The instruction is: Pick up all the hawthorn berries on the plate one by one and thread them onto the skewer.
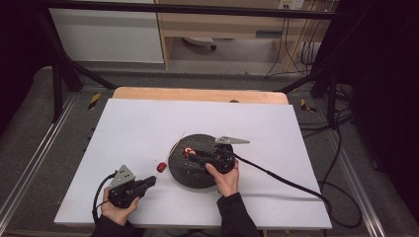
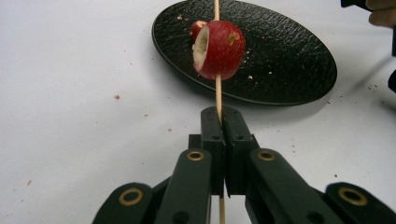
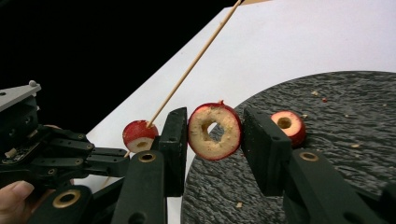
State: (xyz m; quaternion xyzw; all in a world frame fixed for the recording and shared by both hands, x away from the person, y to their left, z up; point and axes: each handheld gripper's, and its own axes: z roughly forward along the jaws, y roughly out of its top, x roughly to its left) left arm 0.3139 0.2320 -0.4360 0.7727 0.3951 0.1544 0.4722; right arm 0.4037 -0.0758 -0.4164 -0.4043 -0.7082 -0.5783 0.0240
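Observation:
My left gripper is shut on a thin wooden skewer that carries a red fruit piece with pale flesh. In the high view this gripper sits left of the black plate, and the skewered piece hangs just off the plate's left rim. My right gripper is over the plate, shut on a cored red fruit slice held upright between its jaws. A second cored slice lies on the plate behind it.
The plate rests on a white board covering a wooden table. Small crumbs dot the board and the plate. Black cables trail from both grippers, and metal frame legs stand at the far corners.

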